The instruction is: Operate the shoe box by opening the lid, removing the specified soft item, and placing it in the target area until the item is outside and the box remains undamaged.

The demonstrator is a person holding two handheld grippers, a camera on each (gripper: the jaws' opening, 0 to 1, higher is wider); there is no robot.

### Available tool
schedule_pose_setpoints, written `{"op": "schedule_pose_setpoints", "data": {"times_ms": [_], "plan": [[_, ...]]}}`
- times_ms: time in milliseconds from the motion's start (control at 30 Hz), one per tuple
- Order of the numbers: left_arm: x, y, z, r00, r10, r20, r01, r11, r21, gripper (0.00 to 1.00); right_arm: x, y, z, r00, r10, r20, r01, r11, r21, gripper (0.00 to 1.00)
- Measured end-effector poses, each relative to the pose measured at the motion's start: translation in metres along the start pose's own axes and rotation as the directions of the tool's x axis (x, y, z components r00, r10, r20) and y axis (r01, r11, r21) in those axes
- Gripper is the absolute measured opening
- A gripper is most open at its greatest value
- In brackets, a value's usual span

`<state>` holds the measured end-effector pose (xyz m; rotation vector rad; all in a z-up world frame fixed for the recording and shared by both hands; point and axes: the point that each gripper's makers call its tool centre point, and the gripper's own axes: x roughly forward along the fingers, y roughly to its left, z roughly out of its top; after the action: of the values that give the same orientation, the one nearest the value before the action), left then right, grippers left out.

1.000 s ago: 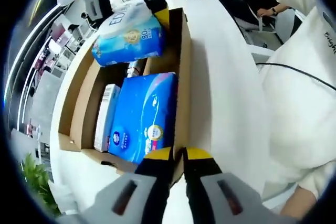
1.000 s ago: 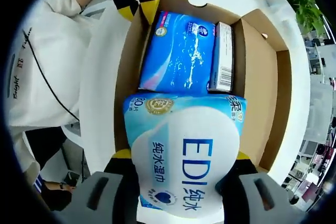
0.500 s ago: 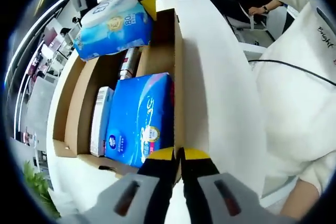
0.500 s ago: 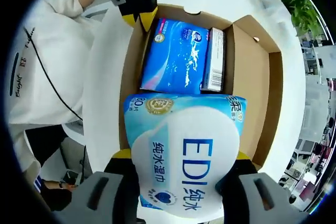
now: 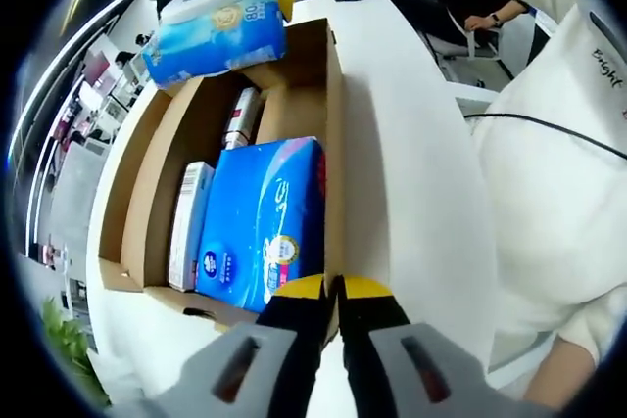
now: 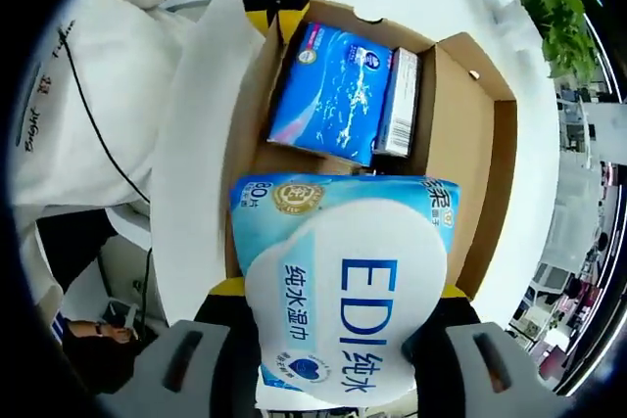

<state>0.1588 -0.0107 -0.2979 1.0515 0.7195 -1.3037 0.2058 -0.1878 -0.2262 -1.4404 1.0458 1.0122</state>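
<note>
Right gripper view: my right tongs (image 6: 338, 325) are clamped on the wet wipes pack (image 6: 343, 286), held above the open shoe box (image 6: 495, 193) at the frame's centre. A blue tissue pack (image 6: 328, 90) lies inside. Left gripper view, bottom centre: my left tongs (image 5: 331, 293) pinch the box wall on the white worktop (image 5: 411, 144).

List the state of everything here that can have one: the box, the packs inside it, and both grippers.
shoe box: open, upright on the white table.
wet wipes pack: gripped, held above the box.
right gripper: shut on the wet wipes pack.
left gripper: shut on the box's near wall.
blue tissue pack: lying flat inside the box.
small white carton: inside, beside the blue pack.
</note>
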Motion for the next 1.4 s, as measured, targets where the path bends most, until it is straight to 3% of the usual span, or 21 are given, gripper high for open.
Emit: {"op": "schedule_pose_setpoints", "data": {"times_ms": [33, 300, 433, 600, 667, 767, 867, 1033, 1233, 1400], "plan": [[0.0, 0.0, 0.0, 1.0, 0.0, -0.002, 0.0, 1.0, 0.001, 0.04, -0.002, -0.001, -0.001, 1.0, 0.0, 0.012, 0.0, 0.999, 0.039, 0.61], [0.0, 0.001, 0.0, 1.0, 0.002, 0.002, -0.002, 1.0, -0.004, 0.04, -0.005, 0.009, -0.025, 0.999, 0.015, -0.045, -0.016, 1.0, -0.021, 0.61], [0.0, 0.0, 0.0, 1.0, -0.001, 0.0, 0.001, 1.0, -0.004, 0.04, -0.005, 0.01, -0.028, 1.0, 0.012, -0.014, -0.012, 1.0, -0.008, 0.61], [0.0, 0.0, 0.0, 1.0, 0.003, 0.007, -0.003, 1.0, 0.001, 0.04, -0.002, 0.01, -0.045, 1.0, -0.01, -0.023, 0.008, 0.996, -0.088, 0.61], [0.0, 0.0, 0.0, 1.0, 0.001, 0.007, -0.001, 1.0, -0.004, 0.04, -0.002, 0.008, -0.05, 1.0, -0.016, -0.026, 0.015, 1.0, -0.01, 0.61], [0.0, 0.0, 0.0, 1.0, -0.001, 0.002, 0.001, 1.0, -0.004, 0.04, -0.002, 0.011, -0.053, 1.0, 0.008, 0.013, -0.008, 1.0, 0.012, 0.61], [0.0, 0.0, 0.0, 1.0, -0.003, 0.005, 0.003, 1.0, -0.003, 0.04, -0.004, 0.021, -0.06, 0.999, 0.042, -0.002, -0.042, 0.999, 0.015, 0.61], [0.0, 0.0, 0.0, 1.0, -0.003, 0.022, 0.003, 1.0, -0.003, 0.04, -0.002, 0.023, -0.073, 0.999, 0.043, 0.019, -0.044, 0.998, 0.036, 0.61], [0.0, 0.0, 0.0, 1.0, -0.002, 0.019, 0.002, 1.0, 0.009, 0.04, 0.001, 0.03, -0.098, 0.997, 0.078, -0.02, -0.076, 0.993, 0.088, 0.61], [0.0, 0.0, 0.0, 1.0, -0.013, 0.012, 0.013, 1.0, 0.003, 0.04, 0.001, 0.031, -0.109, 0.997, 0.074, 0.013, -0.075, 0.988, 0.136, 0.61]]}}
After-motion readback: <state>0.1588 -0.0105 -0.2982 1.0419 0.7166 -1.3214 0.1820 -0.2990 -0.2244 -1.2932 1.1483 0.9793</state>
